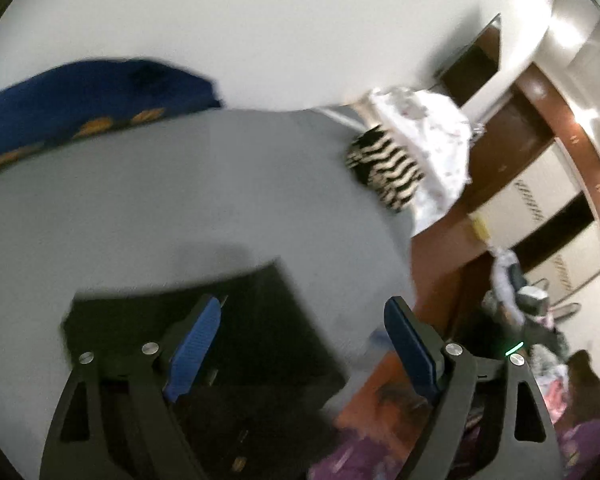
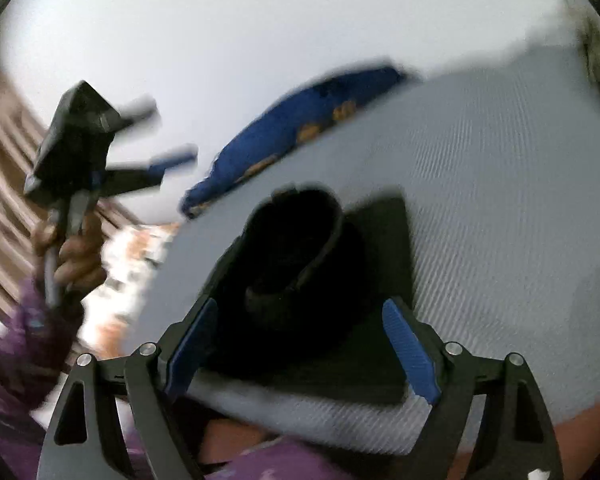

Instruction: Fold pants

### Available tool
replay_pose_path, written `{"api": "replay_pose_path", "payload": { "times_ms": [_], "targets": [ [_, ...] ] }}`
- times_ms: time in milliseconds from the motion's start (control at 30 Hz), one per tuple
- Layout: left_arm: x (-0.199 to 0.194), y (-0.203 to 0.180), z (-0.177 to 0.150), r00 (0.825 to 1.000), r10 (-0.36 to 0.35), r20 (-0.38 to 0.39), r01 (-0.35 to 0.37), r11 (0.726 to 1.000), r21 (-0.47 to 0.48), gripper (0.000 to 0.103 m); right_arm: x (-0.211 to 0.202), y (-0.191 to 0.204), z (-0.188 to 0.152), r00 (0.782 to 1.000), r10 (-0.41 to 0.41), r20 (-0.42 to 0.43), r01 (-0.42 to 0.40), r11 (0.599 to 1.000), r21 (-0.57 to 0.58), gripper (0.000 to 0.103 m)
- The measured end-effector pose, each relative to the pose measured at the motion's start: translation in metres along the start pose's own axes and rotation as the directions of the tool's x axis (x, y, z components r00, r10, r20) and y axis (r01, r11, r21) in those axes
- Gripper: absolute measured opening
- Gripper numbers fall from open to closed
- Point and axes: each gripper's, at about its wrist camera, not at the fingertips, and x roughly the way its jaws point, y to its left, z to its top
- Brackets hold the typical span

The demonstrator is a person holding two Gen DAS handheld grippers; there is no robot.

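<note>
The pants point(image 2: 312, 280) are a dark, nearly black bundle lying on a grey mattress point(image 2: 500, 200), and the right wrist view gives the best look: a flat folded slab with a rounded roll or loop of cloth sitting on top, right ahead of the right gripper point(image 2: 300, 344). Its jaws stand wide apart with the bundle between and beyond the blue pads point(image 2: 410, 354), but nothing is pinched. The left wrist view only catches the flat dark slab point(image 1: 204, 340), no roll visible, and the left gripper point(image 1: 304, 344) is spread wide too, gripping nothing, with the cloth under and past its left finger. Only the right view shows the left gripper from outside point(image 2: 168, 140), held up off to the side in a hand point(image 2: 72, 256) with a purple sleeve point(image 2: 16, 360), fingers apart, very blurred. Both views get the blue pillow point(image 1: 80, 108) with yellow marks at the mattress's far edge against a white wall point(image 1: 260, 20). Only the left view shows a striped black and white cloth point(image 1: 384, 168) beside a white floral one point(image 1: 432, 140) at the mattress corner, plus brown and cream wardrobe doors point(image 1: 548, 184) and a heap of clothes point(image 1: 532, 304) near them.
</note>
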Motion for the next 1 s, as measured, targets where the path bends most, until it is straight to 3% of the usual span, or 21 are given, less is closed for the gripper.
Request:
{"api": "replay_pose_path", "payload": {
  "times_ms": [67, 167, 233, 267, 333, 400, 433, 467, 500, 567, 633, 667, 767, 833, 900, 967, 1000],
  "targets": [
    [-0.017, 0.010, -0.044, 0.995, -0.019, 0.099, 0.020, 1.000, -0.017, 0.084, 0.004, 0.020, 0.011, 0.998, 0.036, -0.041, -0.041, 0.991, -0.125, 0.080],
    [-0.034, 0.019, -0.101, 0.949, 0.003, 0.316, 0.018, 0.998, -0.061, 0.084, 0.023, 0.031, 0.018, 0.992, 0.042, -0.118, -0.069, 0.969, -0.238, 0.075],
    [-0.033, 0.024, -0.118, 0.923, 0.056, 0.381, -0.024, 0.996, -0.087, 0.084, 0.039, 0.034, 0.019, 0.982, 0.047, -0.183, -0.100, 0.951, -0.294, 0.068],
    [-0.029, 0.024, -0.122, 0.904, 0.111, 0.413, -0.076, 0.992, -0.101, 0.084, 0.050, 0.034, 0.020, 0.977, 0.028, -0.212, -0.099, 0.939, -0.329, 0.067],
    [-0.024, 0.021, -0.116, 0.846, 0.224, 0.483, -0.183, 0.974, -0.130, 0.084, 0.068, 0.028, 0.020, 0.963, 0.004, -0.271, -0.107, 0.924, -0.368, 0.055],
    [-0.008, 0.008, -0.103, 0.760, 0.413, 0.502, -0.385, 0.908, -0.164, 0.084, 0.079, 0.022, 0.020, 0.941, 0.022, -0.337, -0.153, 0.917, -0.369, 0.050],
    [0.001, 0.004, -0.099, 0.726, 0.479, 0.493, -0.461, 0.872, -0.168, 0.084, 0.083, 0.019, 0.020, 0.926, 0.048, -0.375, -0.191, 0.916, -0.354, 0.048],
    [0.016, -0.003, -0.093, 0.681, 0.558, 0.475, -0.564, 0.813, -0.145, 0.084, 0.087, 0.018, 0.019, 0.919, 0.057, -0.390, -0.207, 0.912, -0.354, 0.046],
    [0.041, -0.013, -0.086, 0.610, 0.655, 0.446, -0.700, 0.709, -0.082, 0.084, 0.087, 0.014, 0.018, 0.917, 0.057, -0.394, -0.210, 0.910, -0.357, 0.042],
    [0.074, -0.023, -0.081, 0.539, 0.739, 0.403, -0.811, 0.586, 0.010, 0.084, 0.084, 0.007, 0.019, 0.901, 0.099, -0.421, -0.248, 0.916, -0.316, 0.031],
    [0.082, -0.029, -0.084, 0.595, 0.702, 0.392, -0.773, 0.633, 0.038, 0.084, 0.079, -0.002, 0.022, 0.878, 0.175, -0.446, -0.305, 0.922, -0.238, 0.020],
    [0.078, -0.028, -0.087, 0.621, 0.681, 0.389, -0.741, 0.671, 0.008, 0.084, 0.075, -0.009, 0.022, 0.864, 0.215, -0.455, -0.332, 0.922, -0.197, 0.019],
    [0.067, -0.015, -0.087, 0.676, 0.643, 0.359, -0.660, 0.746, -0.091, 0.084, 0.066, -0.024, 0.010, 0.830, 0.286, -0.479, -0.379, 0.919, -0.107, 0.019],
    [0.052, -0.003, -0.086, 0.712, 0.609, 0.348, -0.588, 0.789, -0.177, 0.084, 0.060, -0.029, 0.009, 0.870, 0.225, -0.440, -0.312, 0.940, -0.136, 0.020],
    [0.033, 0.009, -0.089, 0.726, 0.584, 0.362, -0.545, 0.811, -0.216, 0.084, 0.042, -0.030, 0.008, 0.906, 0.202, -0.372, -0.261, 0.958, -0.115, 0.021],
    [0.019, 0.018, -0.086, 0.718, 0.600, 0.354, -0.561, 0.799, -0.217, 0.084, 0.023, -0.027, 0.004, 0.913, 0.238, -0.331, -0.281, 0.956, -0.088, 0.022],
    [0.013, 0.020, -0.089, 0.716, 0.604, 0.350, -0.568, 0.796, -0.210, 0.084, 0.017, -0.025, -0.001, 0.906, 0.278, -0.321, -0.312, 0.948, -0.059, 0.029]
  ]
}}
